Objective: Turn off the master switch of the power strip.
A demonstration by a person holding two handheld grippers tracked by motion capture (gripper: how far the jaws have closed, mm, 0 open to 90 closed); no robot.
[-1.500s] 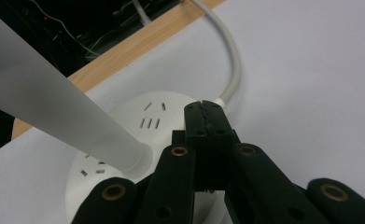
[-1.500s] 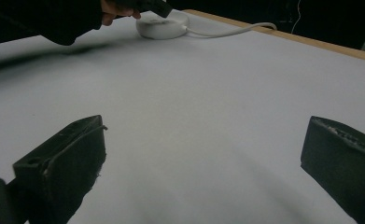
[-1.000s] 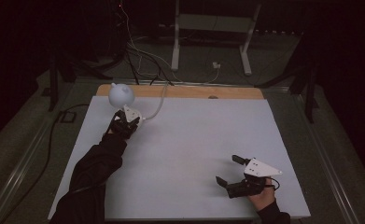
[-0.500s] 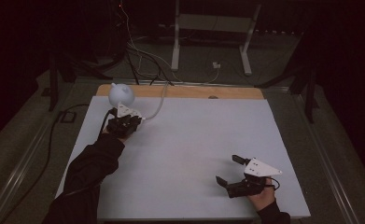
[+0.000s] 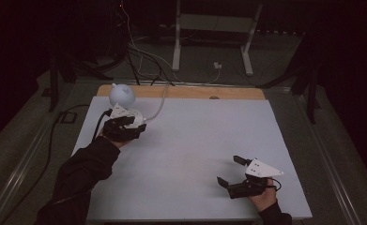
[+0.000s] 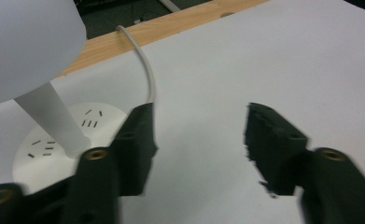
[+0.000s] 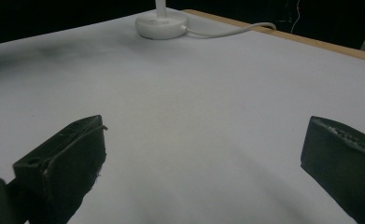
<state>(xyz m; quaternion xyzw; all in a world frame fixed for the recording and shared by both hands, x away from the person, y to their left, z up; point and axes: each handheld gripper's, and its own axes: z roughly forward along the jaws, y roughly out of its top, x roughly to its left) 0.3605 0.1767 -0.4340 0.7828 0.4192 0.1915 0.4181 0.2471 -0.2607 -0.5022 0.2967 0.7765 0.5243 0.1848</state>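
**Left claw parted beside the white desk lamp**

The white desk lamp (image 5: 121, 95) stands at the far left corner of the counter (image 5: 190, 154), its round shade leaning over a slim stem and a flat round base (image 6: 54, 144) marked with small dark slots. From the base a pale cord (image 6: 145, 65) curves away to the counter's wooden far edge (image 5: 186, 91) and drops off it.

The left claw (image 5: 133, 121) sits just beside the lamp on the near side. In the left gripper view its jaws have just been opening and stand apart with nothing between them, only bare white counter; one jaw is right next to the lamp base, though whether it touches I cannot tell.

The right claw (image 5: 230, 171) is well apart from the lamp, near the counter's opposite near corner, its jaws spread wide and empty, low over the surface. In the right gripper view the lamp base (image 7: 161, 23) and its cord lie far off
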